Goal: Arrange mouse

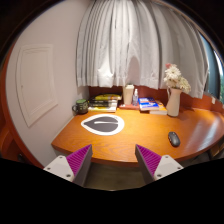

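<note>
At bottom centre of the frame, the gripper (pixel 113 165) shows its two fingers spread well apart, nothing between them. Left pad (pixel 79 160) and right pad (pixel 149 159) both purple, facing inward. Fingers hover short of the near edge of the desk (pixel 140 138), not touching it.

Desk: orange-brown wood, rounded front edge, fills the middle band of the frame.

Centre-left on the desk, just beyond the left finger: a mouse pad (pixel 103 124), oval, white rim with a dark middle. Lies flat, nothing on it.

Right of centre, lower right of the desk: the mouse (pixel 174 139), small, dark, sitting on bare wood. Well apart from the mouse pad and ahead of the right finger, off to its right side.

Further back, along the far edge of the desk: a stack of books (pixel 104 101) at centre-left, with a small dark object just beside it on the left, too small to identify. A blue book (pixel 149 103) right of centre. A vase (pixel 174 102) holding pale flowers (pixel 175 76) at upper right, upright.

Behind everything: white curtains (pixel 125 45) across the upper centre; white wall panel (pixel 35 75) at left.
</note>
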The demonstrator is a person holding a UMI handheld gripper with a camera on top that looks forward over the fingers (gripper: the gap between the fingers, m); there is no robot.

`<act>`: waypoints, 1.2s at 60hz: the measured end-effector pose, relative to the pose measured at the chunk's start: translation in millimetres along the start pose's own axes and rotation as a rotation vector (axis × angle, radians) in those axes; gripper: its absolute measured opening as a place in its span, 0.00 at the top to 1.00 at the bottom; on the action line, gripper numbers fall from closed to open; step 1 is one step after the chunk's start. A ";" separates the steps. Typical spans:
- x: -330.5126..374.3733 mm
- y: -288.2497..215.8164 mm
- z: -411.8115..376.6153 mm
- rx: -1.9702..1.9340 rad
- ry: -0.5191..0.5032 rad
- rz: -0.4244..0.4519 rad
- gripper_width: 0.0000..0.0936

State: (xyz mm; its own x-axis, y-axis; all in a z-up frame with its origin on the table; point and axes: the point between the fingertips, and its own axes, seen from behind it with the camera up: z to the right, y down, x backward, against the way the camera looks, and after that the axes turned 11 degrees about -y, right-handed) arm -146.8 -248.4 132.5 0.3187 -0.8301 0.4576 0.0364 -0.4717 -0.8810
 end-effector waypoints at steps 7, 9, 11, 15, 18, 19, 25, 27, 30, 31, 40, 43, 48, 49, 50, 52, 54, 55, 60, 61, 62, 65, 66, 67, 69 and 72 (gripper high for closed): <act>5.4 39.3 36.4 -0.026 0.042 -0.066 0.08; 8.8 51.3 52.6 -0.040 0.061 -0.082 0.08; 11.8 62.5 70.8 -0.052 0.084 -0.101 0.08; 15.0 84.1 108.3 -0.084 0.130 -0.139 0.08; 17.3 95.7 136.5 -0.106 0.164 -0.163 0.08; 17.9 98.3 146.0 -0.111 0.176 -0.169 0.08; 18.1 108.1 203.7 -0.127 0.246 -0.190 0.08; 15.8 109.4 221.1 -0.132 0.266 -0.197 0.08; 9.7 109.2 244.3 -0.139 0.283 -0.203 0.09; 7.0 108.2 251.2 -0.140 0.286 -0.205 0.09; -29.6 95.0 305.7 -0.143 0.291 -0.223 0.09; -45.3 88.9 320.8 -0.142 0.290 -0.227 0.09; -71.1 79.2 339.1 -0.145 0.276 -0.238 0.09; -76.3 76.3 341.4 -0.147 0.269 -0.237 0.09; -81.7 73.3 344.1 -0.150 0.263 -0.234 0.10; -90.8 69.5 347.8 -0.156 0.250 -0.240 0.13; -99.0 66.5 351.1 -0.163 0.235 -0.246 0.18; -102.6 64.7 352.2 -0.166 0.228 -0.248 0.21; -114.9 59.0 354.6 -0.181 0.200 -0.266 0.38; -116.6 58.0 355.8 -0.183 0.198 -0.264 0.41; -117.8 57.7 356.5 -0.185 0.199 -0.267 0.45; -120.3 57.0 357.1 -0.176 0.191 -0.277 0.47; -121.0 57.1 356.5 -0.173 0.188 -0.281 0.48; -121.1 57.0 356.3 -0.169 0.185 -0.284 0.48; -121.7 57.3 355.3 -0.165 0.180 -0.289 0.51; -122.2 57.5 354.6 -0.151 0.172 -0.296 0.54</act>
State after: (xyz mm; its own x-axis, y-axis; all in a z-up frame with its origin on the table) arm 152.3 -68.7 -16.6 0.1507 -0.6830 0.7147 -0.0416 -0.7267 -0.6857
